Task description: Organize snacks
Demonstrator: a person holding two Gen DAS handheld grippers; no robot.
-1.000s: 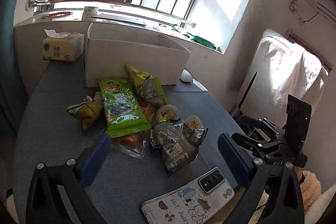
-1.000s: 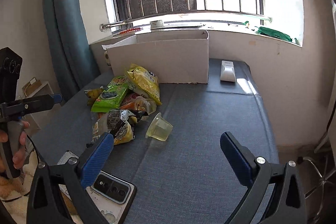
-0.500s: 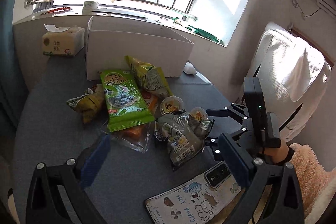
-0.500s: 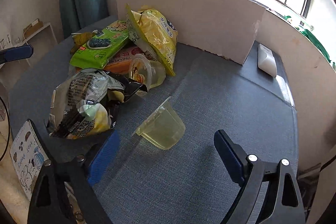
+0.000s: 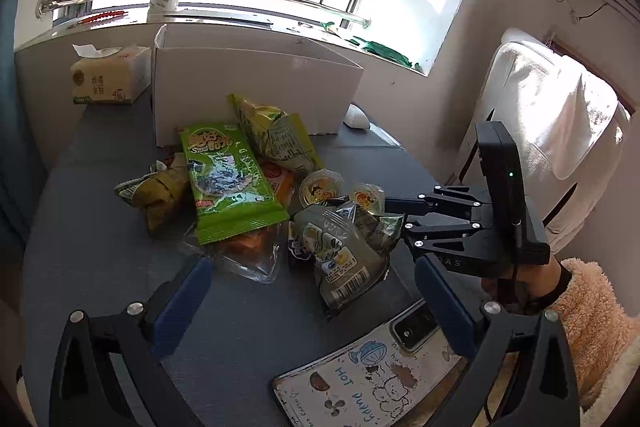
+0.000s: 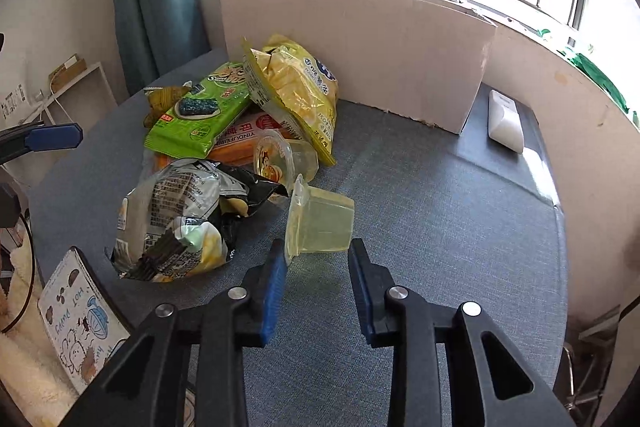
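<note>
A clear yellowish jelly cup [image 6: 320, 223] lies on its side on the grey table. My right gripper [image 6: 318, 259] has its jaws closing on the cup, and the blue pads touch its two sides. In the left wrist view the same gripper [image 5: 400, 217] reaches the cup [image 5: 366, 197] from the right. The snack pile beside it holds a green seaweed pack [image 5: 228, 179], a yellow chip bag [image 6: 292, 87], a grey bag [image 5: 340, 247] and a second jelly cup [image 6: 280, 159]. My left gripper [image 5: 316, 291] hangs open, its jaws wide, in front of the pile and grips nothing.
An open white cardboard box [image 5: 256, 83] stands behind the pile under the window. A tissue pack [image 5: 106, 79] sits left of it and a white remote [image 6: 506, 123] to its right. A phone in a cartoon case [image 5: 372, 375] lies at the near edge.
My right gripper came down and in toward the lying jelly cup, and its jaws went from wide apart to closed around it. My left gripper barely moved.
</note>
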